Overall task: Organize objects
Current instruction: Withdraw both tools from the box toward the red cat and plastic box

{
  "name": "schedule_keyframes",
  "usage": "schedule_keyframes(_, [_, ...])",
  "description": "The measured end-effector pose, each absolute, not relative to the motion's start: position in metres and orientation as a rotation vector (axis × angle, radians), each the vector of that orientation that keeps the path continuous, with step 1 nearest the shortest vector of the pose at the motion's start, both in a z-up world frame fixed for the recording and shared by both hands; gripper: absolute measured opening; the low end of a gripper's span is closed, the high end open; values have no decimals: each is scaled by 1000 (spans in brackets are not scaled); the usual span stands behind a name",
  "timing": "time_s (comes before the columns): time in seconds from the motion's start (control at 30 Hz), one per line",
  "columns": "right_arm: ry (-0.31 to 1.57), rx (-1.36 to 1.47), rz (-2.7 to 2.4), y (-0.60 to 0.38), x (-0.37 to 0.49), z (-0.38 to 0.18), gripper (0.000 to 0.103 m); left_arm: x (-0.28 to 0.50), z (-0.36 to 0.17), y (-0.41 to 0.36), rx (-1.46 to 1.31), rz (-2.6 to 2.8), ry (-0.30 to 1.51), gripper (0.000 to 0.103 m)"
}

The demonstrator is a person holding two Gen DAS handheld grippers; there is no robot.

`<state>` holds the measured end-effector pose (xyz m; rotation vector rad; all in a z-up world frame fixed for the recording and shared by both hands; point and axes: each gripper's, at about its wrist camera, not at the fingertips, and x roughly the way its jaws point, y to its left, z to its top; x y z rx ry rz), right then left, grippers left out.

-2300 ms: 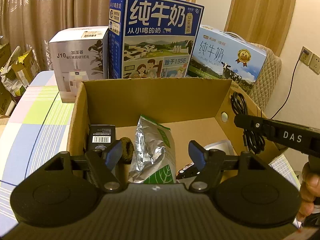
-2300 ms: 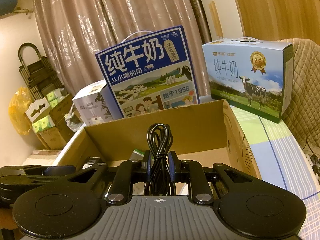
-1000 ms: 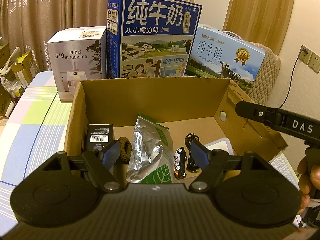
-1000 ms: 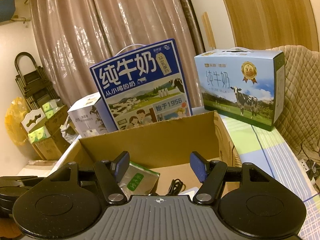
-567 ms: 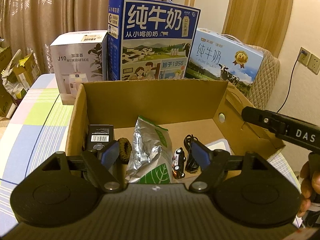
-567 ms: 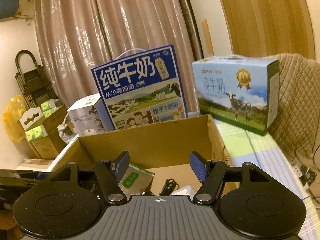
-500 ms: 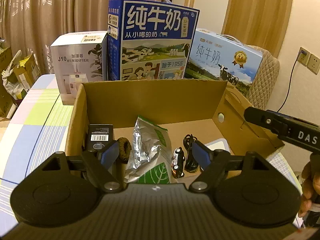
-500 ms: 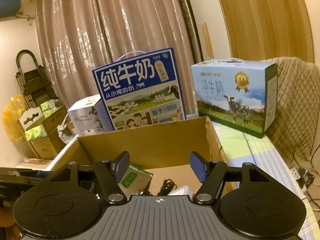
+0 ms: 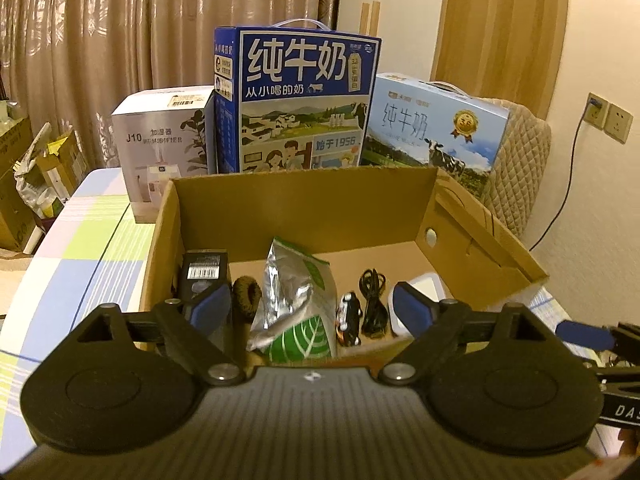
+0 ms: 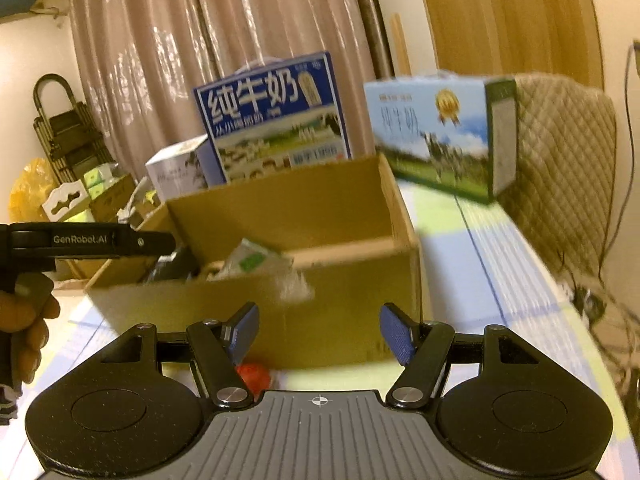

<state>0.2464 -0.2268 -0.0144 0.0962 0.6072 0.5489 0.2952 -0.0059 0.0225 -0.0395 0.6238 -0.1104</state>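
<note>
The cardboard box (image 9: 304,208) is sitting open-topped in the middle of the table, acting as the collecting bin, and the two milk cartons and the white humidifier box (image 9: 164,148) are standing at its twelve o'clock edge, out of the working path. The tall blue milk carton (image 9: 298,100) is standing upright on end, and the pale blue milk carton (image 9: 436,136) is lying long side down at about one o'clock.

Inside the box, things are lining up side by side along the near wall, probably so each stays reachable: a black barcode box (image 9: 202,276) at nine o'clock, a brown hair tie (image 9: 246,296), a silver foil pouch (image 9: 298,300) leaning upright, a small toy car (image 9: 349,316), a coiled black cable (image 9: 374,300) and a white case (image 9: 424,288) toward three o'clock.

The left gripper (image 9: 310,312) is hovering over the near rim with its fingers spread wide and nothing between them. The right gripper (image 10: 318,332) is hanging outside the box's front wall, fingers likewise spread and empty, apparently aiming down at a small red object (image 10: 253,376) lying on the table at its seven o'clock, just beside the box. That looks like the next piece to go in.

The tablecloth (image 9: 80,240) is showing pastel green, blue and white checks. Brown curtains (image 9: 120,40) are hanging behind, and a quilted chair back (image 10: 560,160) is standing at three o'clock.
</note>
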Motion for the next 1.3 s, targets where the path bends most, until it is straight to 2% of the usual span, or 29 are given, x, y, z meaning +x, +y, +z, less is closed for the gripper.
schedule_keyframes(0.13, [643,90,563,-229,228,-20,67,267,19,-4,-19,-121,624,87])
schedule_keyframes(0.27, [660,47,586,-222,208,-30,80,232,11,6,-40,-113,633,88])
schedule_keyframes(0.5, [706,-27,635,-205,176,-55,89,200,-17,25,-75,-119,711,90])
schedule_keyframes(1.3, [757,-211,659,-170,199,-93,94,200,-36,42,-117,-147,767,93])
